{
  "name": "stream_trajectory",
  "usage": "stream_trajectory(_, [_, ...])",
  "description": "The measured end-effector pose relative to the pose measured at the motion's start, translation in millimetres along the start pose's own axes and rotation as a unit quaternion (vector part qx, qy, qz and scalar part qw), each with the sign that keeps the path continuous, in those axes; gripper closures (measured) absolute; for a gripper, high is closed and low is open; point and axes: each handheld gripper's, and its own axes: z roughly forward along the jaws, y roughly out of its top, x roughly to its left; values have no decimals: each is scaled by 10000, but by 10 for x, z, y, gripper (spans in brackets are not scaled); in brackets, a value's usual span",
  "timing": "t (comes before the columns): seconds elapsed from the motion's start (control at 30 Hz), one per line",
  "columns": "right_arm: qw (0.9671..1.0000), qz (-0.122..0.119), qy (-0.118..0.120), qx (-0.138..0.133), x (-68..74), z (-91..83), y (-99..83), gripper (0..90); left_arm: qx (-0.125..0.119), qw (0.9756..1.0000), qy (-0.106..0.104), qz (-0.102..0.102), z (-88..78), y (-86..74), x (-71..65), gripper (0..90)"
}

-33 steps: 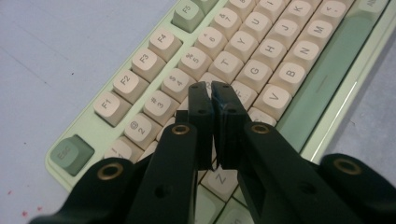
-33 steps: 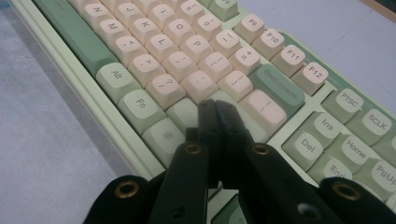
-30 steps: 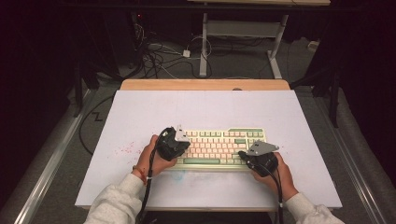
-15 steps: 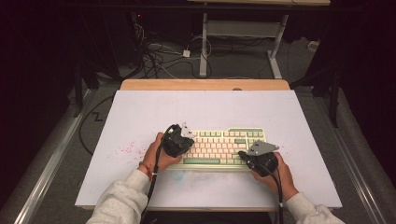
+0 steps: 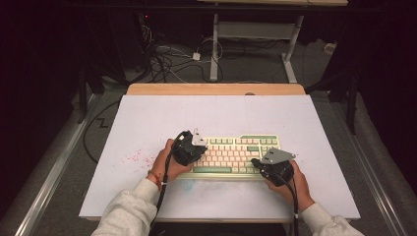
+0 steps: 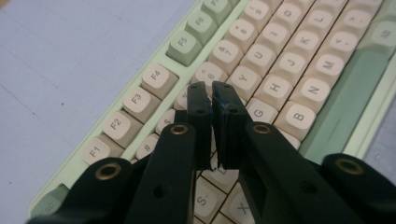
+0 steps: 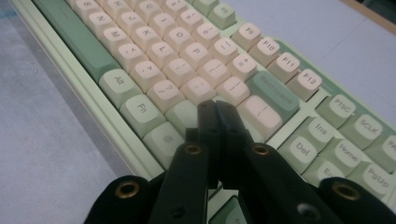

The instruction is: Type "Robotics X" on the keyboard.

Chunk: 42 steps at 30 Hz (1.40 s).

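Note:
A cream and pale green keyboard (image 5: 236, 153) lies on the white table top (image 5: 147, 118), near its front middle. My left gripper (image 5: 189, 147) hovers over the keyboard's left end, held in a hand. In the left gripper view my left gripper (image 6: 210, 91) has its jaws shut together, tips just above the number row of the keyboard (image 6: 280, 70). My right gripper (image 5: 273, 167) sits at the keyboard's right front corner. In the right gripper view my right gripper (image 7: 215, 108) is shut with nothing between the jaws, tips over the keyboard (image 7: 187, 60) near the green right-side keys.
Faint pink marks (image 5: 133, 158) stain the table left of the keyboard. A wooden strip (image 5: 216, 89) edges the table's far side. Behind it, cables (image 5: 167, 61) and a white desk frame (image 5: 255, 34) stand on the dark floor.
My left gripper has shifted a little to the right and farther over the keyboard's left end. The right gripper has stayed in place.

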Motion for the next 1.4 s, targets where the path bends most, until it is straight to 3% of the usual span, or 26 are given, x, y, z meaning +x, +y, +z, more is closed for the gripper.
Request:
stream_trajectory(0.13, [9999,-39,-49,-127,-9,-71,30,900,-208,9997,2,129,-97,-18,-14,757])
stream_trajectory(0.27, [9998,18,-35,-191,-33,-118,38,900,-421,9990,73,143,-174,-44,-32,582])
stream_trajectory(0.3, [9998,18,-35,-191,-33,-118,38,900,-491,9986,105,153,-199,-56,-37,582])
stream_trajectory(0.4, [9997,45,-16,-225,-43,-152,40,900,-695,9966,423,150,-280,-128,-73,392])
stream_trajectory(0.6, [9996,57,29,-274,-51,-189,54,900,-840,9949,519,206,-348,-246,-102,233])
stream_trajectory(0.77, [9994,94,36,-318,-68,-228,68,900,-991,9931,589,226,-447,-398,-127,194])
stream_trajectory(1.03, [9993,93,47,-373,-75,-248,111,900,-1010,9913,819,215,-588,-712,-172,177])
stream_trajectory(1.4, [9988,54,162,-455,-18,-159,289,900,-775,9932,868,-4,-674,-1086,-176,170])
